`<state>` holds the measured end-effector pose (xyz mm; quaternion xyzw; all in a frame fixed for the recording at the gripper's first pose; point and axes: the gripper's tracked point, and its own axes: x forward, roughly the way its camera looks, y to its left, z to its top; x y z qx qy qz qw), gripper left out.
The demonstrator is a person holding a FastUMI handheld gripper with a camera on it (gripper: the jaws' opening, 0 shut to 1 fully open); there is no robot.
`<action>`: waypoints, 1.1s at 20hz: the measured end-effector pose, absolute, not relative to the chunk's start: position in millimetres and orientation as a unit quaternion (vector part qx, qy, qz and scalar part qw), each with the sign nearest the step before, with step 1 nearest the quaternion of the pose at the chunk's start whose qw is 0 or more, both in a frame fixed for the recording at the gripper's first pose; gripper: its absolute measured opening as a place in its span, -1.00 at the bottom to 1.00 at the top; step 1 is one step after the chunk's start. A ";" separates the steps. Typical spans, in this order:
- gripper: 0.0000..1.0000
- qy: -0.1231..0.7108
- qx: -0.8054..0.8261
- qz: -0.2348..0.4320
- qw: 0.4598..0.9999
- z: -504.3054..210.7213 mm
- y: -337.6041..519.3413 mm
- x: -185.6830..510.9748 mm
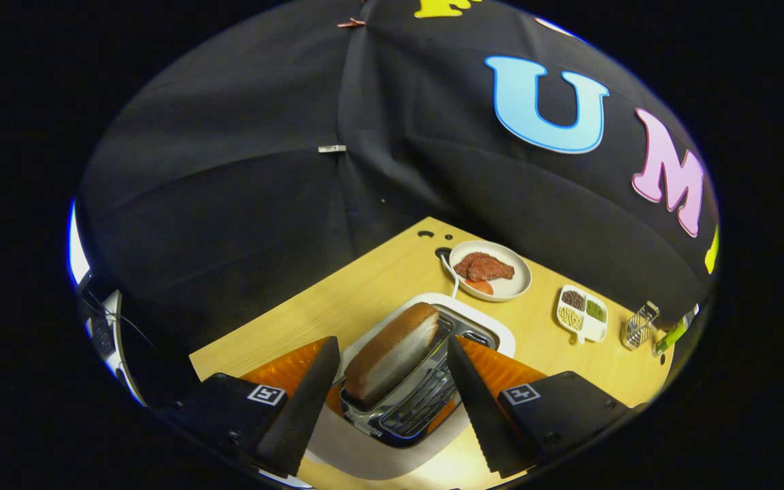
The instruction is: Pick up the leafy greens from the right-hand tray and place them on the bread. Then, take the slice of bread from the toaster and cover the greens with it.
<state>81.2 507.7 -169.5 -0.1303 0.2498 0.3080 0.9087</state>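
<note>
A slice of bread [392, 354] with a brown crust stands tilted in the slot of a white toaster [426, 401] with a chrome top. My gripper [392, 340] is open just above the toaster. The bread sits between the two fingers, with a small gap on each side. The toaster stands on a light wooden table [365, 286].
Beyond the toaster lies a white plate [518, 282] with slices of meat and a tomato slice. To its right stand a small white divided dish [582, 314] of grains, a little wire holder [640, 325] and a green object [671, 335]. A white cord [448, 269] runs from the toaster to a hole in the table.
</note>
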 end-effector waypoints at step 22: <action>-0.70 0.324 -0.059 0.323 0.887 -147.4 504.4 89.5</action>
